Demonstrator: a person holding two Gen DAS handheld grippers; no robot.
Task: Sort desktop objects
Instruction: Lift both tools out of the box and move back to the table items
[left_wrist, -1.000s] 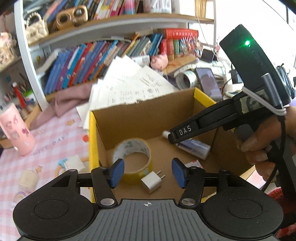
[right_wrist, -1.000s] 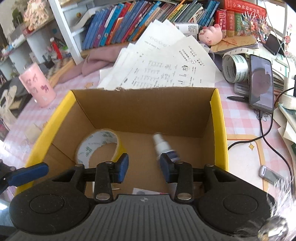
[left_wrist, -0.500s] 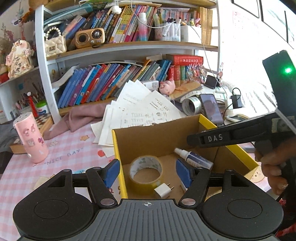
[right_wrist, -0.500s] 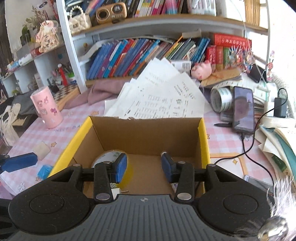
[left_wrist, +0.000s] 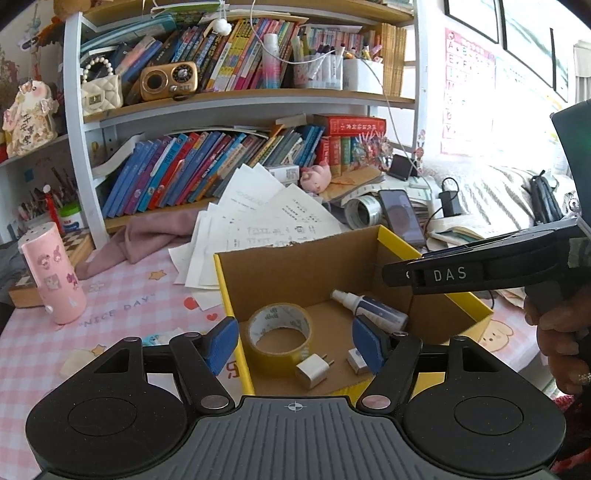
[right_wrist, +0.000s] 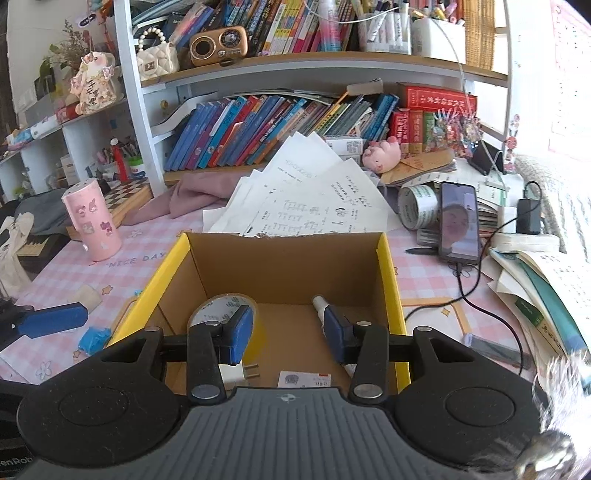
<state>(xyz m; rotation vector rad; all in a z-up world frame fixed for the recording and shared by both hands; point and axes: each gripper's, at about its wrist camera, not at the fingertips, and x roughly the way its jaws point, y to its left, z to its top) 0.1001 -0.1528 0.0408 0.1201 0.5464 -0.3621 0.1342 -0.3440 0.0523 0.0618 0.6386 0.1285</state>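
Observation:
A yellow-edged cardboard box (left_wrist: 295, 269) (right_wrist: 284, 262) stands on the pink checked desk. Inside lie a roll of yellow tape (left_wrist: 279, 332) (right_wrist: 218, 306), a small spray bottle (left_wrist: 369, 306) (right_wrist: 318, 302), a white plug adapter (left_wrist: 313, 371) and a small white card (right_wrist: 303, 378). My left gripper (left_wrist: 295, 343) is open and empty, above the box's near left corner. My right gripper (right_wrist: 288, 332) is open and empty, above the box's near edge; its body shows at the right of the left wrist view (left_wrist: 480, 269).
A pink tumbler (right_wrist: 92, 221), loose paper sheets (right_wrist: 306, 199), a pink cloth (right_wrist: 192, 195), a roll of printed tape (right_wrist: 417, 206), a phone (right_wrist: 458, 221) with cable, and stacked books (right_wrist: 535, 280) surround the box. Small items (right_wrist: 94, 338) lie left of it. Bookshelves stand behind.
Both grippers have drawn up and back from the box, so more of the desk and shelves shows. The spray bottle now lies still in the box.

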